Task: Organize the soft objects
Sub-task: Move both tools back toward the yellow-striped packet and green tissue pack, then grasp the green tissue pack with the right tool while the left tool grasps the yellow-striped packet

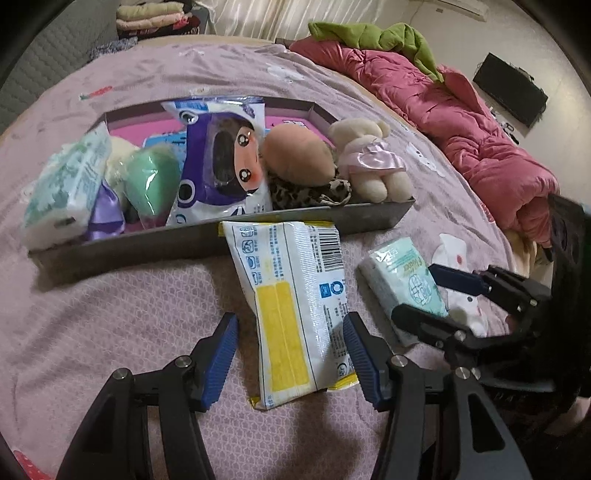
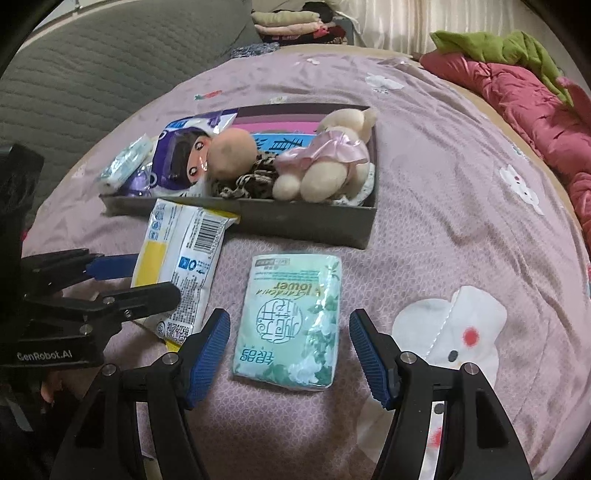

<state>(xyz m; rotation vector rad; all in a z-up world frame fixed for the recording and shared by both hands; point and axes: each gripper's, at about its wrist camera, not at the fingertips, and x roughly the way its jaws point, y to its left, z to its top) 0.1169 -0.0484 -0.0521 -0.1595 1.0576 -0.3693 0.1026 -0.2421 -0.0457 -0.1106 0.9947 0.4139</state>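
Note:
A white and yellow wipes pack (image 1: 299,306) lies on the bed in front of a shallow grey box (image 1: 207,240). My left gripper (image 1: 290,354) is open with its blue pads either side of the pack's near end. A green tissue pack (image 2: 291,321) lies to its right; my right gripper (image 2: 288,354) is open around it. The box holds a purple wipes pack (image 1: 221,170), a cream bear in a pink dress (image 1: 369,158), a bald doll (image 1: 295,155), a green pouch (image 1: 151,184) and a tissue pack (image 1: 62,188). In the left wrist view the right gripper (image 1: 424,295) straddles the green pack (image 1: 406,280).
The bed has a lilac quilted cover (image 1: 147,314). A pink duvet (image 1: 461,122) with a green garment (image 1: 369,37) lies along the right side. Folded clothes (image 1: 151,18) are stacked at the far end. A grey padded headboard (image 2: 92,74) is at the left.

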